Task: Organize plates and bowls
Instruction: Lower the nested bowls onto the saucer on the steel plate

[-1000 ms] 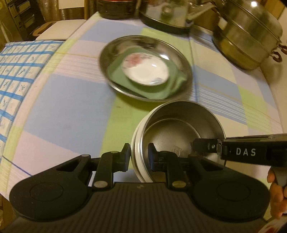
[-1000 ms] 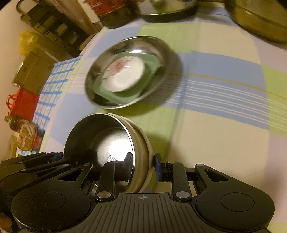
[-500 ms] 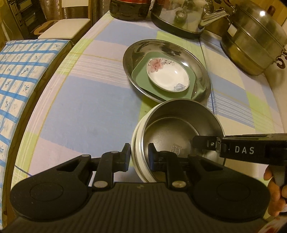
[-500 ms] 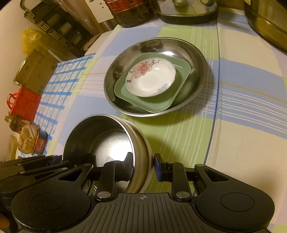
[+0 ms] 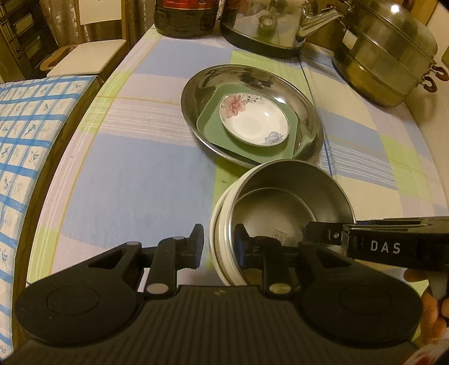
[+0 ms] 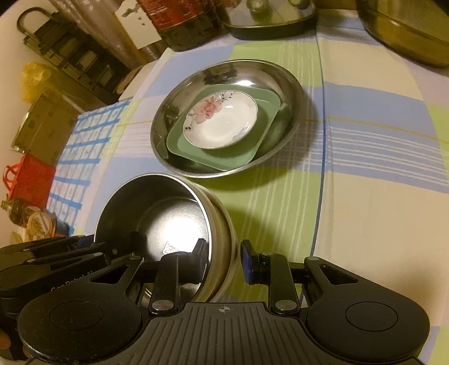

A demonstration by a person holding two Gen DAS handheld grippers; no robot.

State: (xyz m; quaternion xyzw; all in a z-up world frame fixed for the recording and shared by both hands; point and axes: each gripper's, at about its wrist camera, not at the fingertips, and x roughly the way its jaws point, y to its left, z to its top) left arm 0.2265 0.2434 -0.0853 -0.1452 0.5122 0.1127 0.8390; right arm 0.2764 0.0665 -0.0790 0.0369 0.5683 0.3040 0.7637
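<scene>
A steel bowl nested in white bowls (image 5: 280,213) (image 6: 168,221) sits between both grippers, just in front of a wide steel dish (image 5: 314,118) (image 6: 294,92). That dish holds a green square plate (image 5: 213,126) (image 6: 252,151) with a floral white saucer (image 5: 252,120) (image 6: 221,126) on top. My left gripper (image 5: 219,243) (image 6: 112,250) straddles the bowls' near-left rim; its jaws are opening, and the outer finger stands off the white wall. My right gripper (image 6: 223,255) (image 5: 314,231) is shut on the opposite rim, one finger inside the steel bowl.
At the table's far edge stand a steel kettle (image 5: 266,28), a dark jar (image 5: 182,16) and a big steamer pot (image 5: 387,56). A blue checked cloth (image 5: 22,140) covers the surface to the left. A hand (image 5: 432,308) holds the right gripper.
Both grippers carried the nested bowls closer to the steel dish. The left gripper's jaws have widened, and its outer finger has come off the white bowl's wall.
</scene>
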